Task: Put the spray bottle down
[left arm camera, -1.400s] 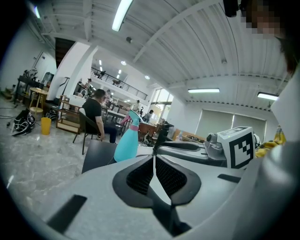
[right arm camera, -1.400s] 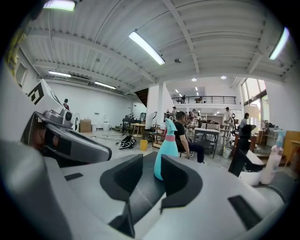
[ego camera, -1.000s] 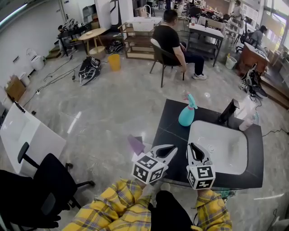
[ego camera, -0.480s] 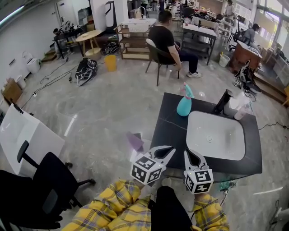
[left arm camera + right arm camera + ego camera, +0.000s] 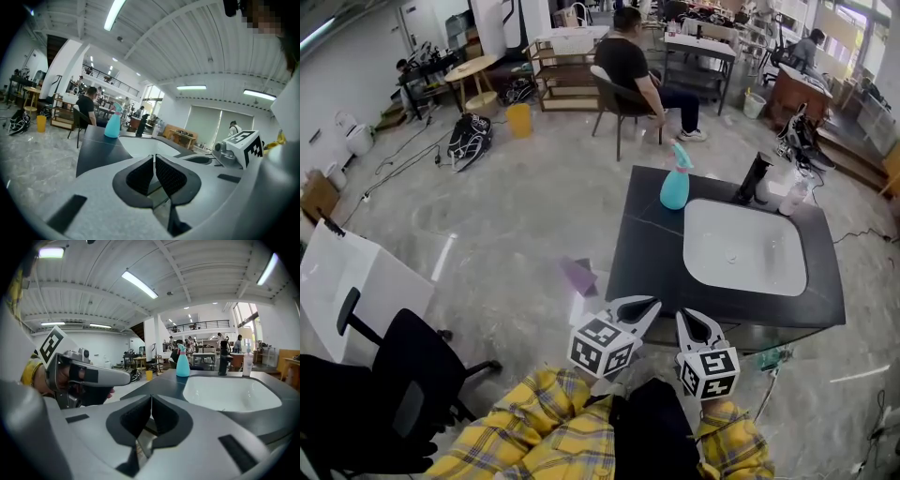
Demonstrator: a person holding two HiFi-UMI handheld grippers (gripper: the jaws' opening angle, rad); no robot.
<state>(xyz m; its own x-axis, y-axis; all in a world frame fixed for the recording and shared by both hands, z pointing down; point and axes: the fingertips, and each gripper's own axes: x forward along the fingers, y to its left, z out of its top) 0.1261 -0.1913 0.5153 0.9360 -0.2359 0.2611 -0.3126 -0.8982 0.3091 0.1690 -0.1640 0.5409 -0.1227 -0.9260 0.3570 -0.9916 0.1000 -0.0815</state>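
Grey polished floor (image 5: 506, 225) fills most of my head view. At far left is a white panel (image 5: 352, 281), with a black office chair (image 5: 398, 370) near it. Further back there is a dark bag (image 5: 472, 141) and a yellow bin (image 5: 518, 119). A purple scrap (image 5: 579, 276) lies on the floor just beside the black counter (image 5: 652, 234). Low in the middle my plaid sleeves (image 5: 553, 422) lead up to the two tools. The left gripper (image 5: 645, 305) hangs off the counter's near edge, its jaws drawn together with only a hairline slit between the pads and nothing in them. Just right of it the right gripper (image 5: 692, 319) points at the same edge. Its jaws have just finished closing, pad against pad, on nothing. The spray bottle (image 5: 676, 183) is in neither tool. It stands upright on the counter's far side, just beside the far left corner of the white basin (image 5: 745, 248) and well apart from both grippers. Behind it a person (image 5: 628, 66) sits on a chair with their back to me. Right of the bottle, along the far rim, a black tap (image 5: 753, 178) rises, and a small white bottle (image 5: 794, 197) stands beyond it.
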